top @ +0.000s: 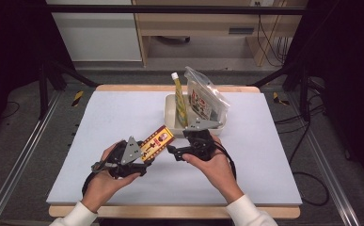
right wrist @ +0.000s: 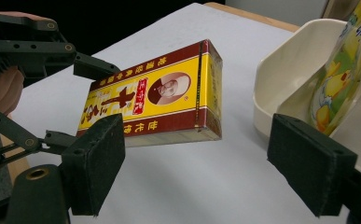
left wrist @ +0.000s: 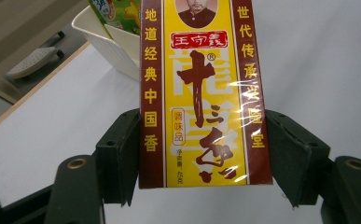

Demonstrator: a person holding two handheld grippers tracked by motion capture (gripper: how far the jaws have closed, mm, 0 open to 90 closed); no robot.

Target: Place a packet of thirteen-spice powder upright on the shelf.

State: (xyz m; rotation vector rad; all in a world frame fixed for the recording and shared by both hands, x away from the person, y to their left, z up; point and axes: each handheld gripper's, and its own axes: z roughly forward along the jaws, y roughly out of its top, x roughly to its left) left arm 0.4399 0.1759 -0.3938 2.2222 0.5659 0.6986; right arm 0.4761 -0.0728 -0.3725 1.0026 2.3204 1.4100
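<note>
A yellow and maroon box [top: 157,142] with Chinese print hangs a little above the table mat, tilted up toward the back right. My left gripper [top: 145,157] is shut on its near end. In the left gripper view the two pads press the long sides of the box [left wrist: 201,93], around the left gripper [left wrist: 201,156]. My right gripper [top: 174,154] stands open just right of the box and points left at it. In the right gripper view the box [right wrist: 159,98] lies beyond the wide-apart pads of the right gripper [right wrist: 197,158], untouched, and a left-gripper finger [right wrist: 94,67] shows on its far side.
A white basket [top: 170,110] stands behind the right hand, holding an upright yellow-green pouch [top: 179,101] with a white cap and a clear zip bag [top: 203,96]. The basket [right wrist: 285,70] and pouch [right wrist: 336,79] are close on the right. The pale mat [top: 123,108] covers the table.
</note>
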